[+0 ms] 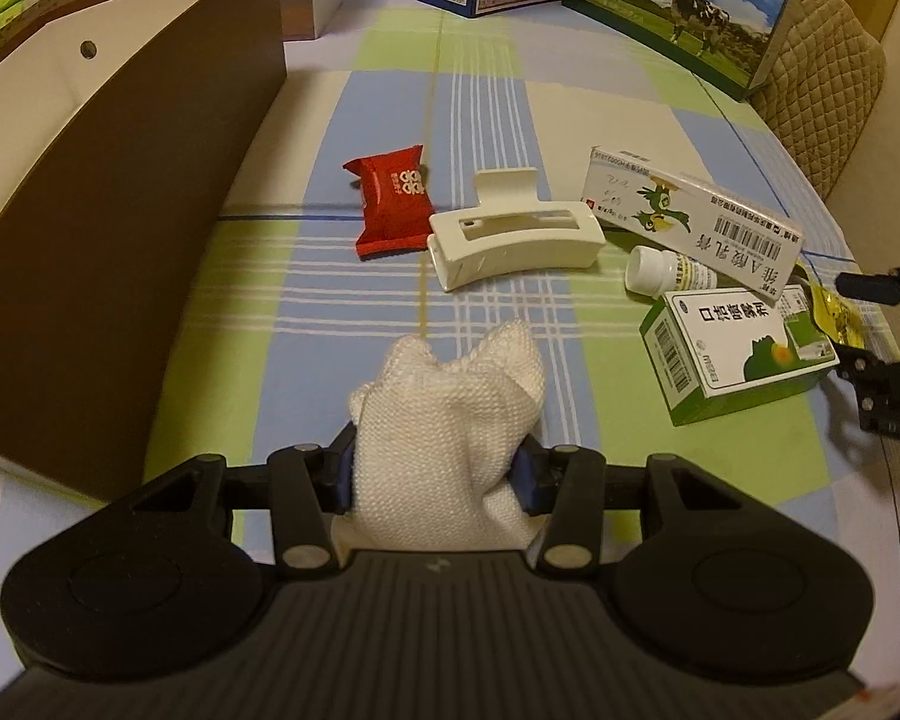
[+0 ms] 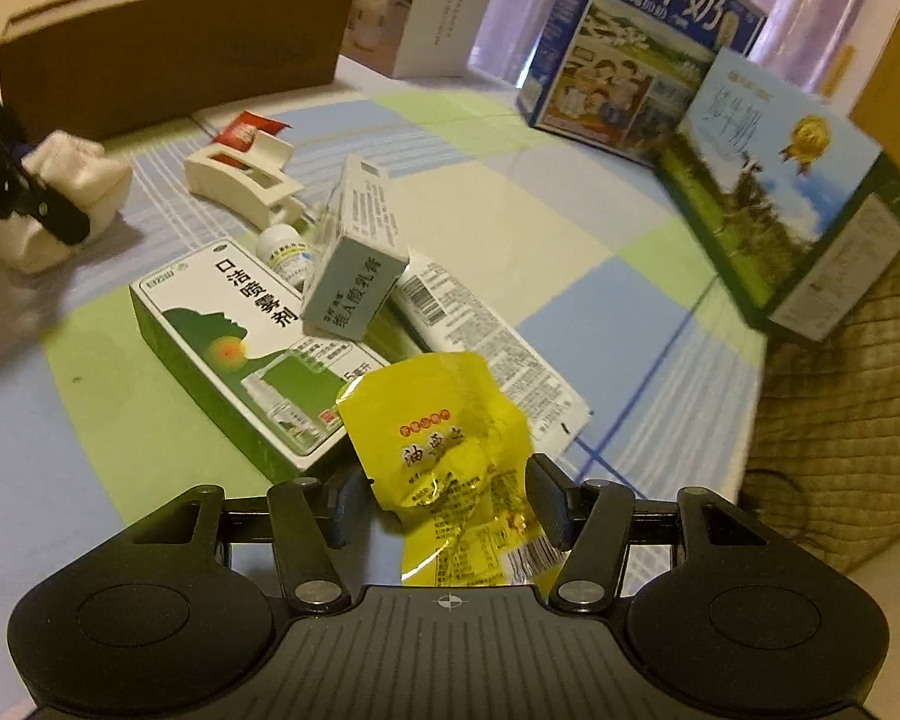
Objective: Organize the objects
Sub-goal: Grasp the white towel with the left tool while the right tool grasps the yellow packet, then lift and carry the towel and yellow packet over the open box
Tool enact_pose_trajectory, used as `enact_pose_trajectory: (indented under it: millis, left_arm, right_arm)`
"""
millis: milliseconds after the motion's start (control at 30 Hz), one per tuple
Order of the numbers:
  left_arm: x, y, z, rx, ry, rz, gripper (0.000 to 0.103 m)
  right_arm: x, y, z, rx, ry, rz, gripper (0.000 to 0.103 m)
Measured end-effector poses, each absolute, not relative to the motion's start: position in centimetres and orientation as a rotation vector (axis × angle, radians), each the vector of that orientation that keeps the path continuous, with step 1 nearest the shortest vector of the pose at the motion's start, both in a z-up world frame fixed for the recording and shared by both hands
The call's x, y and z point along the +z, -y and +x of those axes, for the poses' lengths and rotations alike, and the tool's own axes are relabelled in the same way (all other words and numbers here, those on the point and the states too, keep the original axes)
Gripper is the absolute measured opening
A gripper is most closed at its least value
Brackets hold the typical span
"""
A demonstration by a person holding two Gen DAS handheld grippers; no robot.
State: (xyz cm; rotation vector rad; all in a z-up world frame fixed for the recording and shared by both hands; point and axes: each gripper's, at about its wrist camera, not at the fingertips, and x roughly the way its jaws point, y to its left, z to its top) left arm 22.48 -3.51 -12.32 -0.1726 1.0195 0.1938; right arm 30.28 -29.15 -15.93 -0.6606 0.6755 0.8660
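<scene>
My left gripper [image 1: 435, 468] is shut on a white knitted cloth [image 1: 444, 414], held just above the checked tablecloth; it also shows in the right wrist view [image 2: 60, 204]. My right gripper [image 2: 447, 495] holds a yellow snack packet [image 2: 450, 456] between its jaws, beside a green-and-white spray box [image 2: 234, 348]. A red candy packet [image 1: 390, 204], a white hair claw clip [image 1: 510, 234], a long ointment box [image 1: 690, 216] and a small white bottle [image 1: 660, 270] lie ahead of the left gripper.
A large brown cardboard box [image 1: 90, 210] stands along the left. Milk cartons [image 2: 642, 48] and a cow-picture box [image 1: 684, 6] stand at the table's far side. A quilted chair back [image 2: 840, 408] is past the right table edge.
</scene>
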Motion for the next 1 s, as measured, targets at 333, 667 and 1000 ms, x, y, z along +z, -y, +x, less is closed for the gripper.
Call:
enact_pose_trajectory:
  millis: [333, 667, 1000]
  left_arm:
    - [-12.3, 3.5, 21.9, 0.202, -1.028, -0.175, 0.043]
    - [-12.0, 3.7, 21.4, 0.201, -1.042, -0.168, 0.043]
    - [-11.8, 3.7, 20.4, 0.195, -1.056, -0.18, 0.043]
  right_arm:
    - [-15.0, 29.7, 30.0, 0.847, -0.734, -0.577, 0.042]
    - [-11.2, 32.7, 28.1, 0.767, -0.764, -0.303, 0.027]
    - [-8.2, 34.6, 27.7, 0.765, -0.911, 0.011, 0.027]
